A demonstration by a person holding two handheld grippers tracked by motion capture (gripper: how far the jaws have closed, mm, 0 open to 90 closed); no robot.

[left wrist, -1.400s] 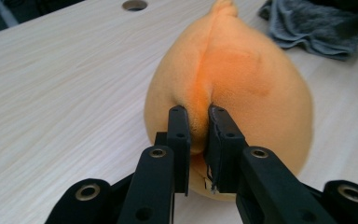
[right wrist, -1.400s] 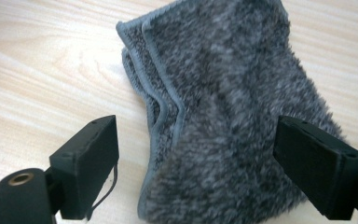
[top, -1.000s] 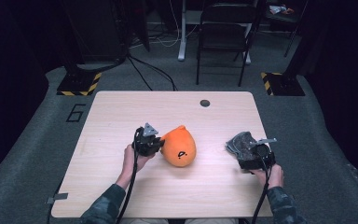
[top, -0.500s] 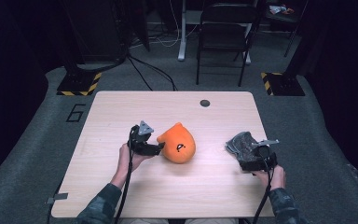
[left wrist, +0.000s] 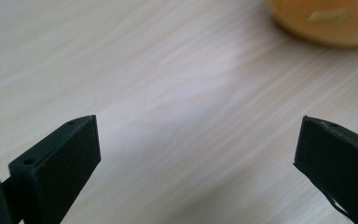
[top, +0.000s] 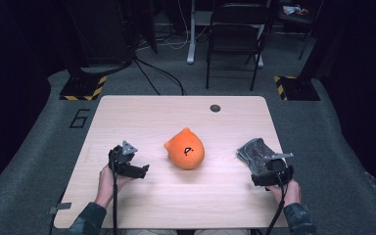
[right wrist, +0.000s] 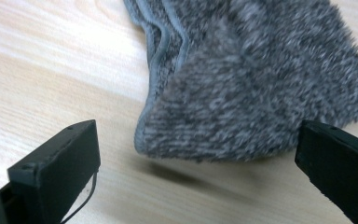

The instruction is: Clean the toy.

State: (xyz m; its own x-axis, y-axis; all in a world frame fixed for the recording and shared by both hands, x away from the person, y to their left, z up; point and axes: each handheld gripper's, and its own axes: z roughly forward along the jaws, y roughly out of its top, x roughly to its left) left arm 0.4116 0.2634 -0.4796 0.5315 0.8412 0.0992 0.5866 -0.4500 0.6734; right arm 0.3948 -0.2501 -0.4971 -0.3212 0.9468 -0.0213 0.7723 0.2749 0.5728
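Observation:
An orange plush toy (top: 185, 149) with a small black mark lies at the middle of the wooden table (top: 142, 117). To its left, clear of it, my left gripper (top: 136, 165) is open; its jaws have just been opening, with bare wood between them. In the left gripper view (left wrist: 198, 126) the toy (left wrist: 326, 18) shows at the top right. A grey fuzzy cloth (top: 253, 152) lies crumpled at the right. My right gripper (top: 265, 170) sits just behind it, open, its jaws having just widened. The cloth (right wrist: 261, 88) lies ahead of the right gripper (right wrist: 198, 133), pads not touching it.
A small dark round disc (top: 215, 108) sits near the table's far edge. Behind the table stand a black chair (top: 235, 39) and a stand base with yellow-black tape (top: 84, 88). Cables run over the grey floor.
My left gripper has opened, let go of the orange toy and drawn back to the left and toward the person. The toy stays at the middle. The right hand has hardly moved.

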